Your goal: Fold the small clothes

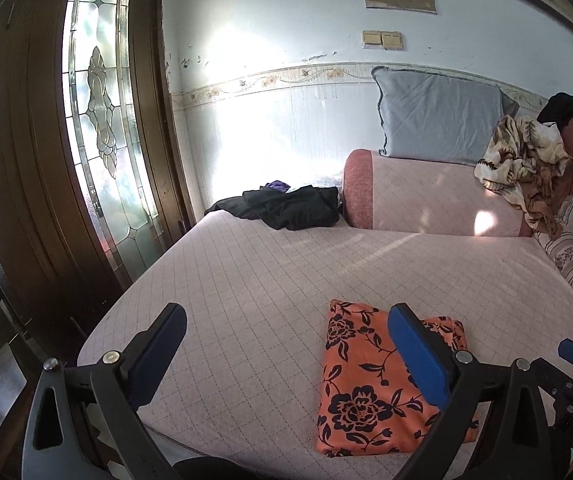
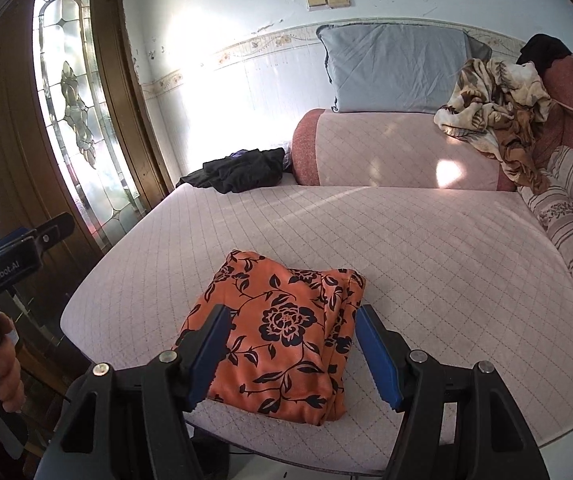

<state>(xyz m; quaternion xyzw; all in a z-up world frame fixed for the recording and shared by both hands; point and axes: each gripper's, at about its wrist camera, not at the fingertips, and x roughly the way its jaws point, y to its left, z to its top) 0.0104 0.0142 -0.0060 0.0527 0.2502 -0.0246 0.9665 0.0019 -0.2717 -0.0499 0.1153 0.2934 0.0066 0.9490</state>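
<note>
Lying folded on the pink quilted bed: orange cloth with black flowers | left gripper fingers wide apart, empty | right gripper fingers apart, empty

Both views ride on hand-held claws and look forward and somewhat downward along their fingers, across a quilted pink sofa seat toward the white wall. The left wrist view sits a little further left, with the folded orange floral cloth low and right of centre. The right wrist view has that cloth centred and near. Both share the seat, the grey pillow and the glass door.
</note>
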